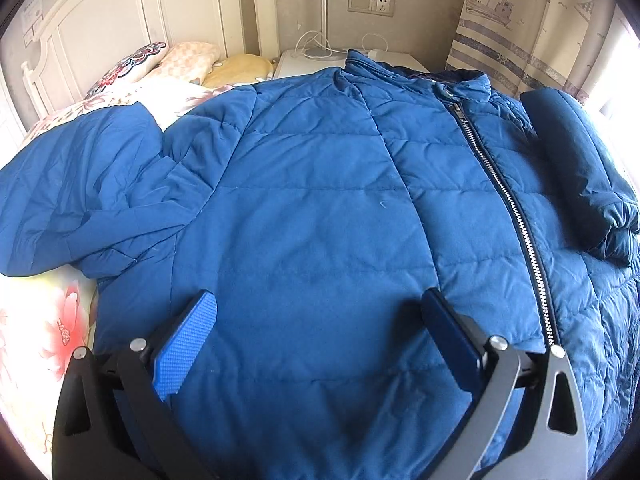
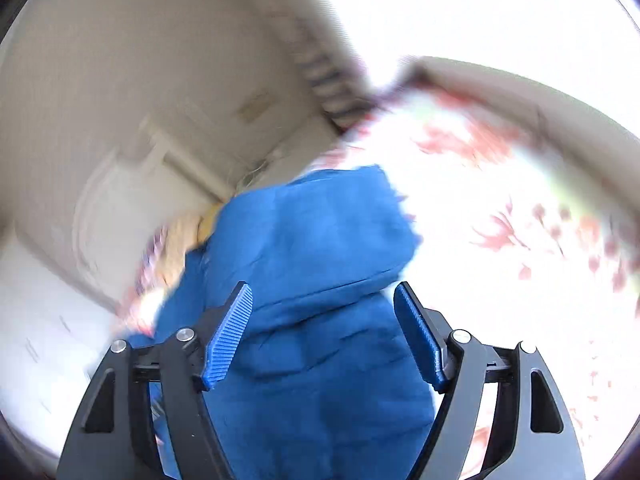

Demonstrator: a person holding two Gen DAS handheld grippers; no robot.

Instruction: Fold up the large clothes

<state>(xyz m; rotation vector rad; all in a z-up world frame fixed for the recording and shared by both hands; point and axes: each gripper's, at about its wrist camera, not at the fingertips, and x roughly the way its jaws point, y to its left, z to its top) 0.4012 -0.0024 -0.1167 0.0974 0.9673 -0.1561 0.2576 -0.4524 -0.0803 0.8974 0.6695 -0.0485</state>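
Note:
A large blue quilted jacket (image 1: pixel 312 208) lies front up on the bed, zipped, its collar toward the far wall. One sleeve (image 1: pixel 80 196) spreads out to the left; the other sleeve (image 1: pixel 576 160) lies folded over the right side of the body. My left gripper (image 1: pixel 320 304) hovers open just over the jacket's lower front, nothing between its blue pads. In the blurred right wrist view, my right gripper (image 2: pixel 324 296) stands open above a blue part of the jacket (image 2: pixel 316 232), and its pads do not press on the cloth.
The bed carries a floral sheet (image 1: pixel 40 332) with pillows (image 1: pixel 192 60) at the white headboard (image 1: pixel 120 4). A white bedside table (image 1: pixel 304 62) with cables stands behind the collar, and a curtain (image 1: pixel 532 28) hangs at the right. Bright floral bedding (image 2: pixel 500 200) fills the right of the right wrist view.

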